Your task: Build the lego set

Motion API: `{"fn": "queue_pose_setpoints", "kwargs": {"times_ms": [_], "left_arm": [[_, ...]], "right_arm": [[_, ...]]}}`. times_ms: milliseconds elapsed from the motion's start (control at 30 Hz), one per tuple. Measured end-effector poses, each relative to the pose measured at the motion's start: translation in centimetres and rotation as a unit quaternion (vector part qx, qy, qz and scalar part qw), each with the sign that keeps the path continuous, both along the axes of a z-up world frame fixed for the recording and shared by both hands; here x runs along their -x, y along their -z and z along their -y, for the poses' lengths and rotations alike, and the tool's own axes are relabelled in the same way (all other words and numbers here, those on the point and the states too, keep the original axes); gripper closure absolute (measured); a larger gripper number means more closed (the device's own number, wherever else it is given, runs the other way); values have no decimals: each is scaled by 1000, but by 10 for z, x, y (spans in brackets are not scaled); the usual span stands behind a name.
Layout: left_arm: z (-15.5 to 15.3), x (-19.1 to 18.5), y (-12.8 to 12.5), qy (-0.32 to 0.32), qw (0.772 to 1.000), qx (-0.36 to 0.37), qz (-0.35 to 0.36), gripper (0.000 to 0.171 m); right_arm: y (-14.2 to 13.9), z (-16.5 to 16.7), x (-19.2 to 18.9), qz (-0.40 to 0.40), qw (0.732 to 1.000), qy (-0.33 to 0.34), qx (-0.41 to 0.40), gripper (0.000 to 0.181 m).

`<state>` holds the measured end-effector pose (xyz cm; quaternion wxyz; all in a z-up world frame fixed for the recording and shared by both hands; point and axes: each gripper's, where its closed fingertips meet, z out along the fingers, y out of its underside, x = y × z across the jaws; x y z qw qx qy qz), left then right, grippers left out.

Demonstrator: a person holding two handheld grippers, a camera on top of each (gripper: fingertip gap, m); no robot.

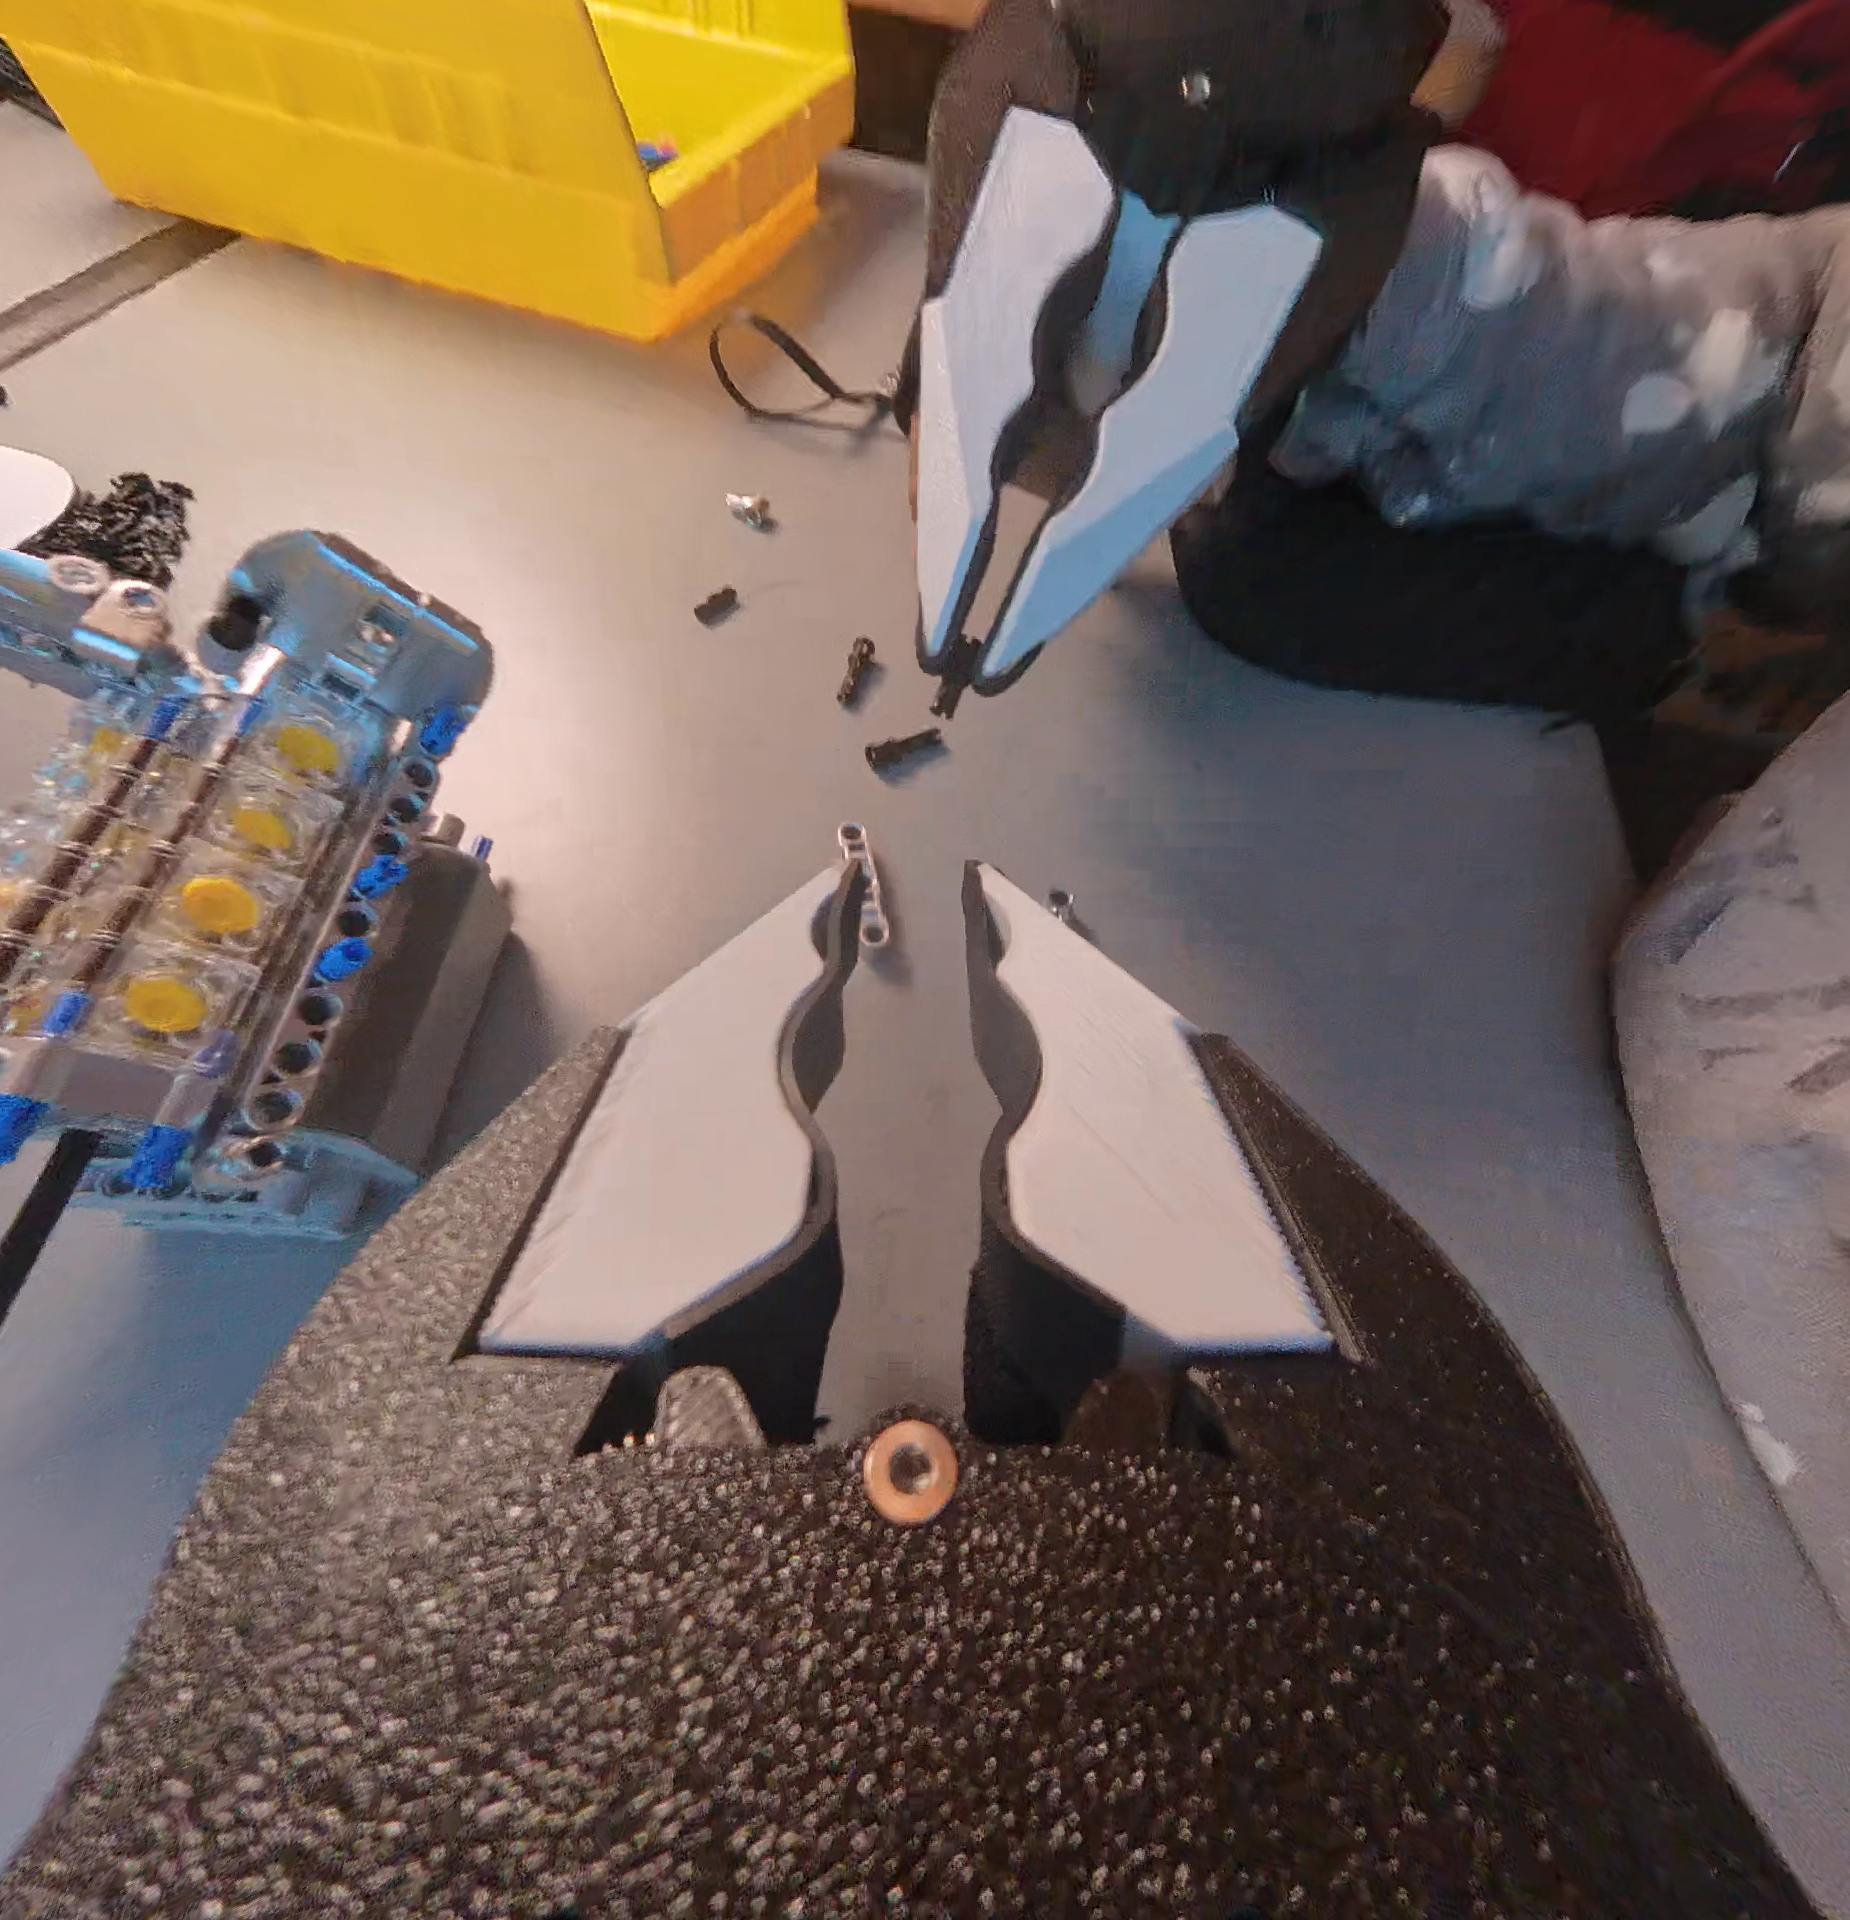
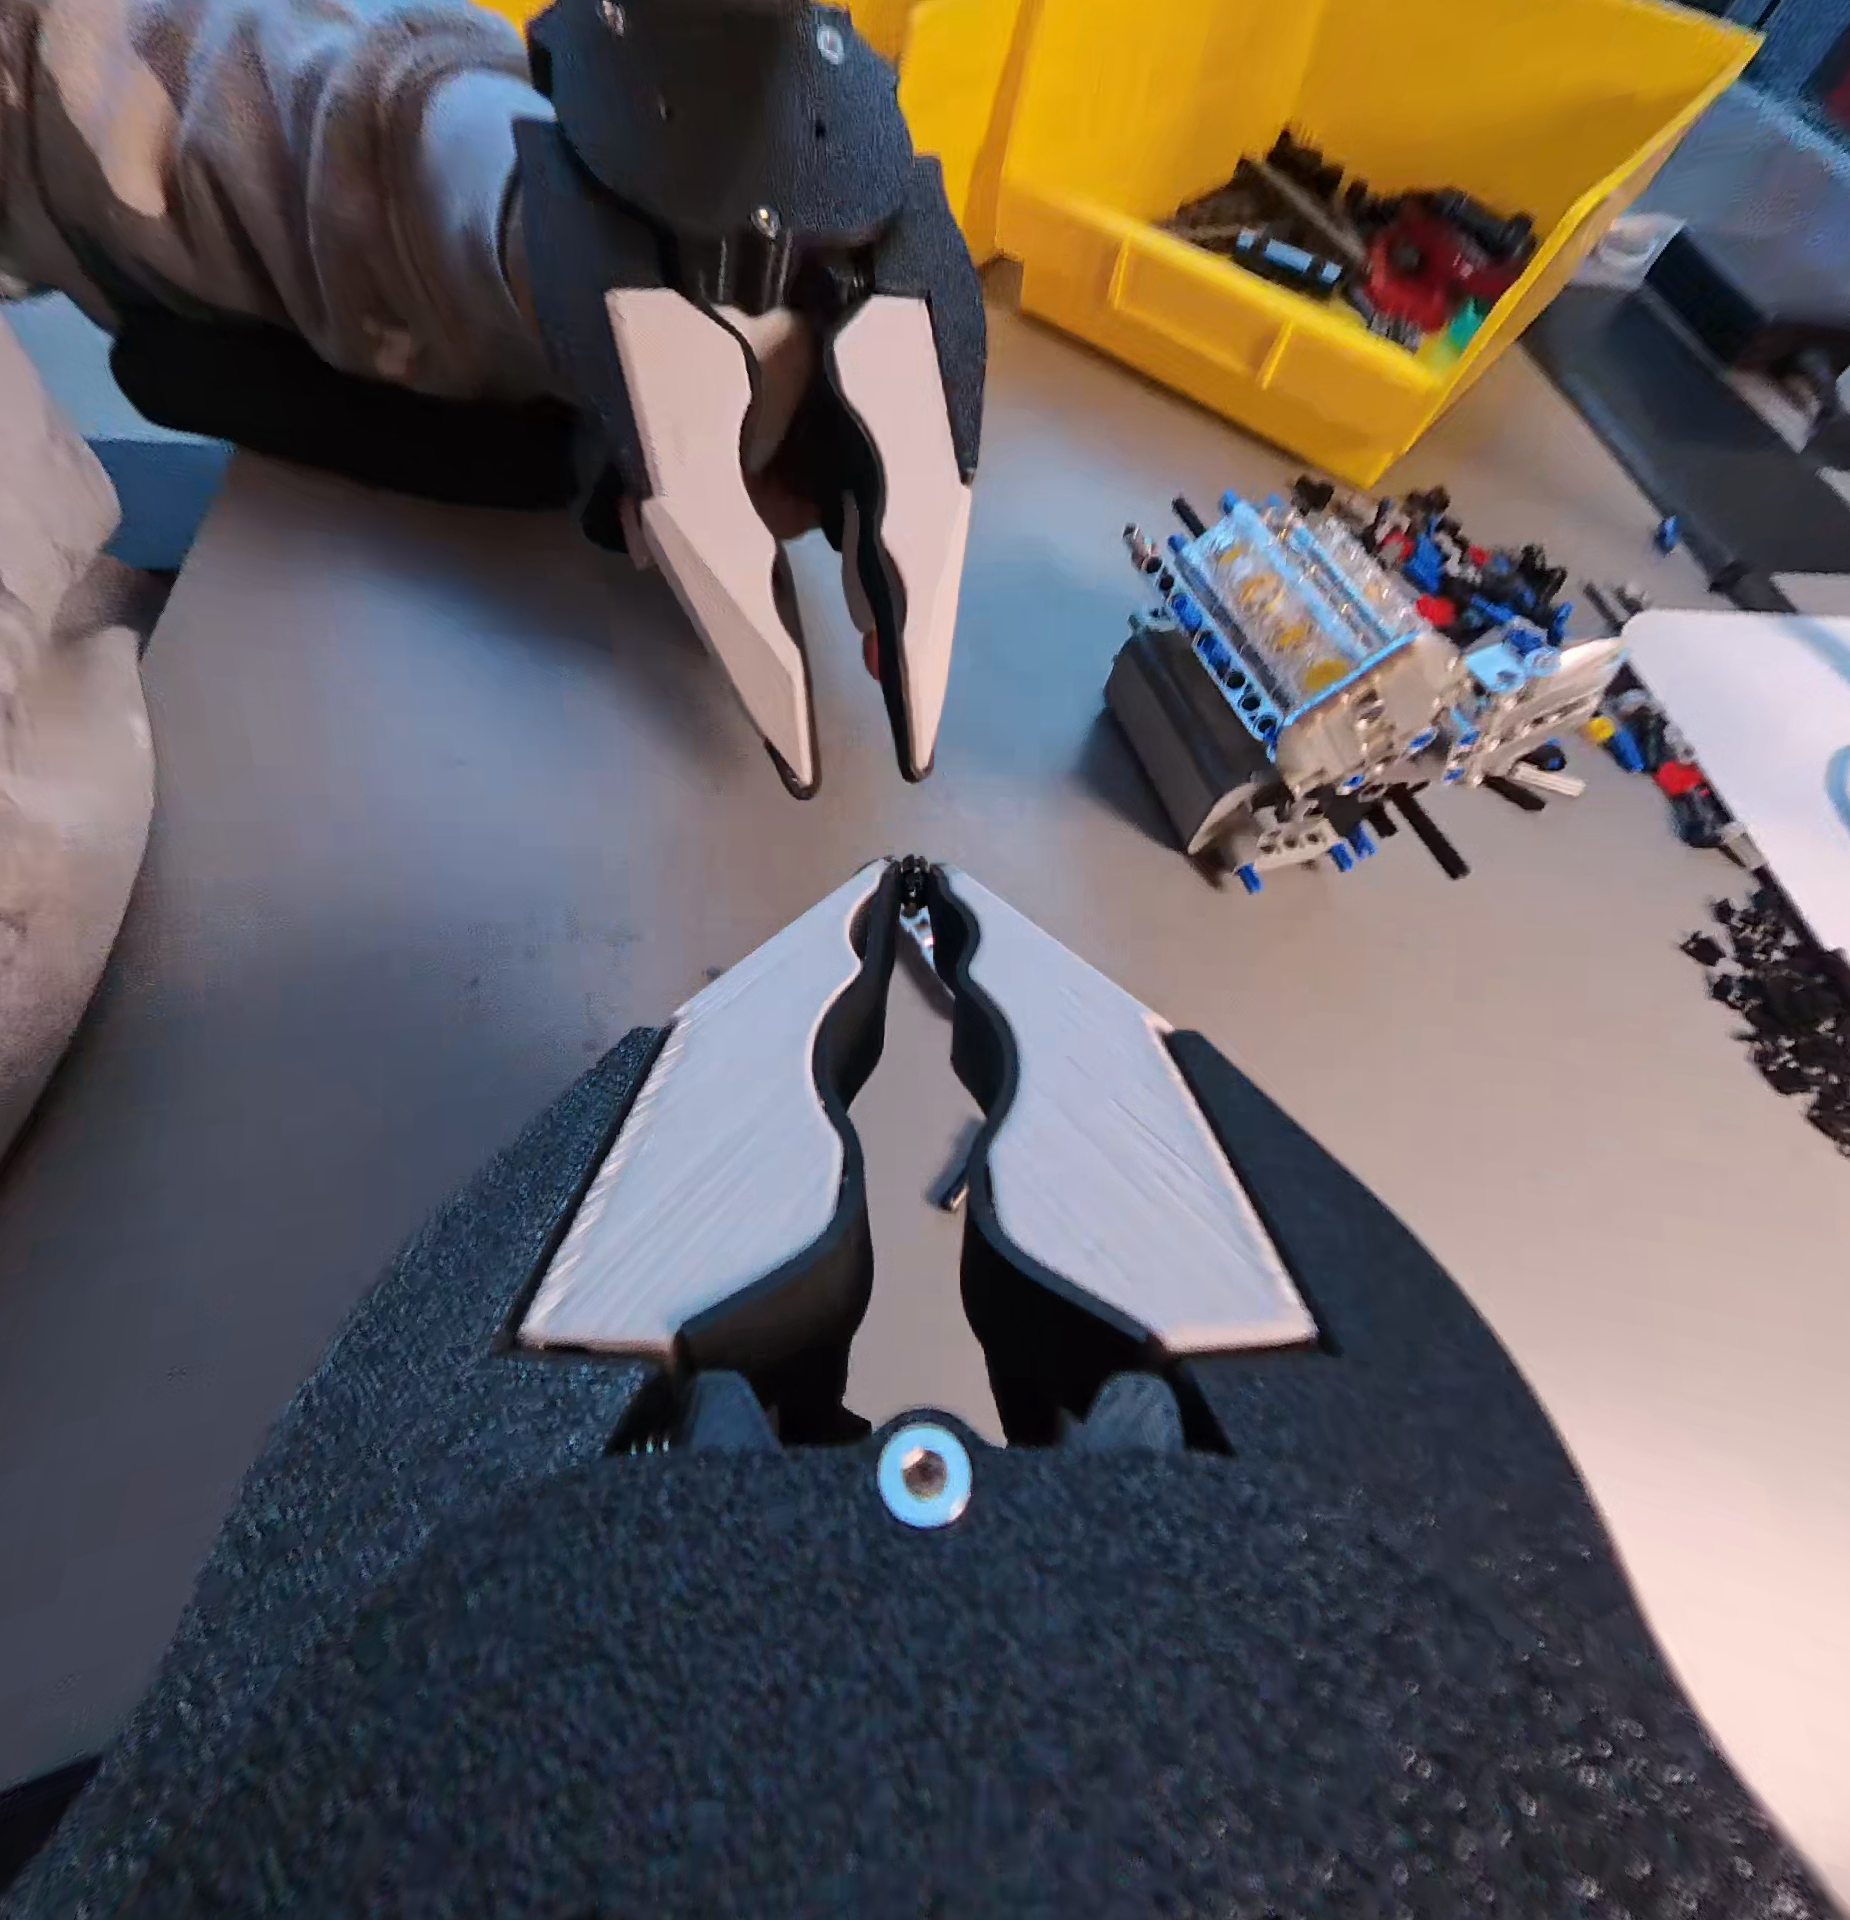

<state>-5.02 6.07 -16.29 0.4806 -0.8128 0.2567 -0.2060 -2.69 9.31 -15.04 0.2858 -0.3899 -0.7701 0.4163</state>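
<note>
A: Left tongs (image 1: 910,883) released over the bench (image 1: 588,520); a small grey link (image 1: 867,883) lies just inside the left finger.

B: Beyond, right tongs (image 1: 960,665) clenched on a black pin (image 1: 952,686). Loose pins (image 1: 905,746) nearby; yellow bin (image 1: 433,135) far left.

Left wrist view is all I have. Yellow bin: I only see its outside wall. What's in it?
Observer: The yellow bin holds a jumble of black rods and a red gear-like part.
Operator: Anything hidden behind the engine model?
Observer: Yes, on the side away from your camera lies a scatter of loose blue, red and black parts.
Operator: And the white thing at my left edge?
Observer: That is a white sheet with a dark line drawing on it. It lies beside the pile of black pins.
</note>
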Motion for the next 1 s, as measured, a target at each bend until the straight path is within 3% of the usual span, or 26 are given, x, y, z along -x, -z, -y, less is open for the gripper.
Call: {"fn": "queue_pose_setpoints", "kwargs": {"times_ms": [133,433,1000], "left_arm": [[7,-16,18,32,998,27,-45,151],[13,-34,37,50,993,61,-86,151],[8,-48,48,63,987,65,-134,166]], "right_arm": [[18,-3,-8,51,998,-6,-25,177],[26,4,-12,79,996,-24,-34,177],[51,27,-29,150,978,-85,-114,177]]}}
